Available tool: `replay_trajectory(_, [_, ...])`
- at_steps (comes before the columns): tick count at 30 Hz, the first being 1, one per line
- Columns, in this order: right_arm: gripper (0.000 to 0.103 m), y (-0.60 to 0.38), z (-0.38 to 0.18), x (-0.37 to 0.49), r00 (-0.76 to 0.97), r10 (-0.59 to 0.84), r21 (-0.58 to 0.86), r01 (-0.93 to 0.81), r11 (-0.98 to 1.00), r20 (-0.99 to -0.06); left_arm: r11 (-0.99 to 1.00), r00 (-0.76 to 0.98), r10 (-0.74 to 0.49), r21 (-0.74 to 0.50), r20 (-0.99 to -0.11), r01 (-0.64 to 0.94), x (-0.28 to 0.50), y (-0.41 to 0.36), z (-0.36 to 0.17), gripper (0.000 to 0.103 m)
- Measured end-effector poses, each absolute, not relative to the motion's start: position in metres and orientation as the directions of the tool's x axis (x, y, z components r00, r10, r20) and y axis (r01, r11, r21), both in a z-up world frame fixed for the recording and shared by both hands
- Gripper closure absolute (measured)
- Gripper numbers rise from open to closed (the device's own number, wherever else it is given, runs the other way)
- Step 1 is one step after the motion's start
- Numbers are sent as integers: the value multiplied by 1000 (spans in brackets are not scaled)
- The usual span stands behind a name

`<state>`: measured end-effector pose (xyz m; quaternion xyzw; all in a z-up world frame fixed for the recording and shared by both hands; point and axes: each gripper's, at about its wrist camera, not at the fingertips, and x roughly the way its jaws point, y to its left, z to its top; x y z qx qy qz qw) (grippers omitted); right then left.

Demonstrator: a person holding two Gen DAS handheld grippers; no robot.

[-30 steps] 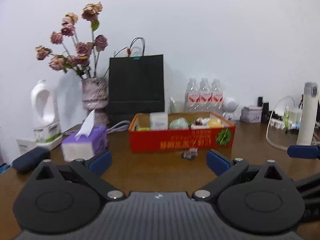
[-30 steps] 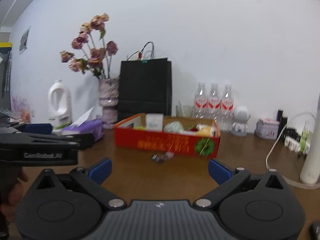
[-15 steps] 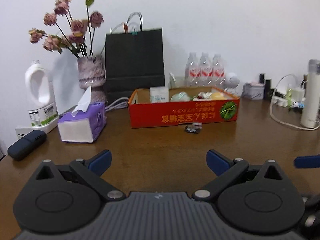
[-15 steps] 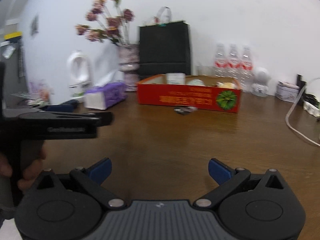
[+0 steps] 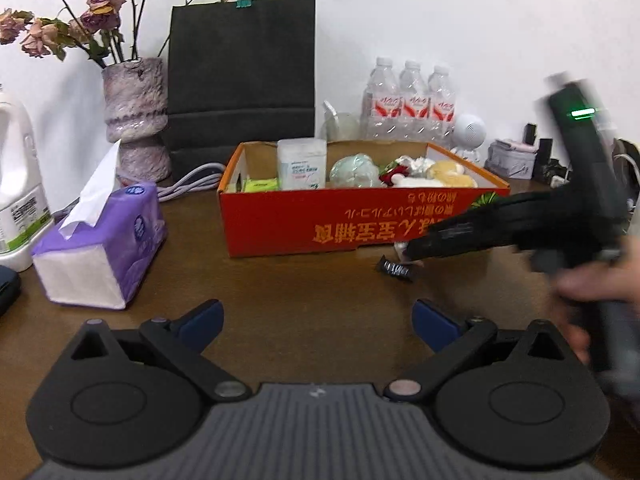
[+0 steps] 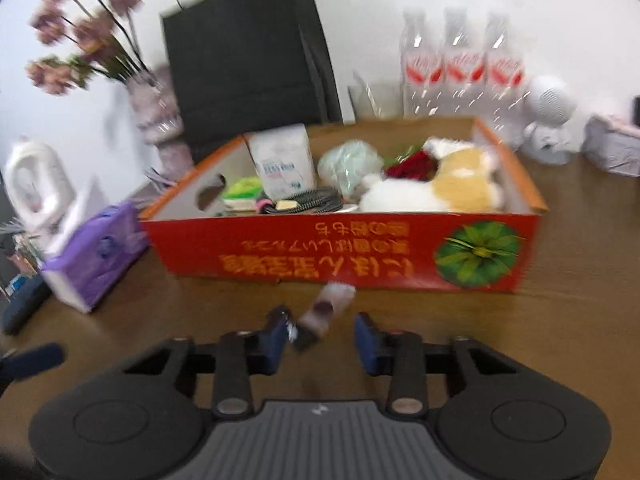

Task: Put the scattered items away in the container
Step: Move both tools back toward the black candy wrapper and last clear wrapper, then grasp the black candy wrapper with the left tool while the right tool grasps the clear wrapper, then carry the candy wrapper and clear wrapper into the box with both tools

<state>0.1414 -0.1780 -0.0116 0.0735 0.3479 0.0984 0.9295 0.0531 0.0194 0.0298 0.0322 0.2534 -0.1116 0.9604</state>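
Black gripper bodies, blue fingers [image 5: 200,322], silver screws.

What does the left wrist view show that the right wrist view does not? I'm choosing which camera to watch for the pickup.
Only the left wrist view shows the right gripper from outside, with the person's hand, and the open left gripper.

Only the right wrist view shows the small wrapped item between the right gripper's open fingers, plus a dark coiled cable in the box.

Both show the red box, tissue pack and water bottles.

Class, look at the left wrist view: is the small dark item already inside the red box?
No. The small dark item lies on the table in front of the red box.
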Motion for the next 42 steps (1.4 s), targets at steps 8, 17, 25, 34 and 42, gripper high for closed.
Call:
replay_trajectory(8, [88,-164,-25,158,733,145,45,-155,987,-665,905,765,-341,29,-547,425,98,-5,23,9])
replay_trajectory(17, [89,-234,-26,110,752,166,155,-85,984,-637,849,659,-404,9,-634,529,166,-47,1,60])
replay_trajectory(25, [90,-221,-28,97,768,156,86,-132,988,-621,879,714,-335,68,-614,471,153,-56,1,84])
replay_trajectory(34, [91,-191,-13,46,811,210,86,-195,977,-546,955,896,-174,151,-408,255,42,-31,32,85])
replay_trajectory(42, [91,-171,3,-64,895,218,90,-198,976,-390,997,955,-73,10,-287,80,-76,-16,40,84])
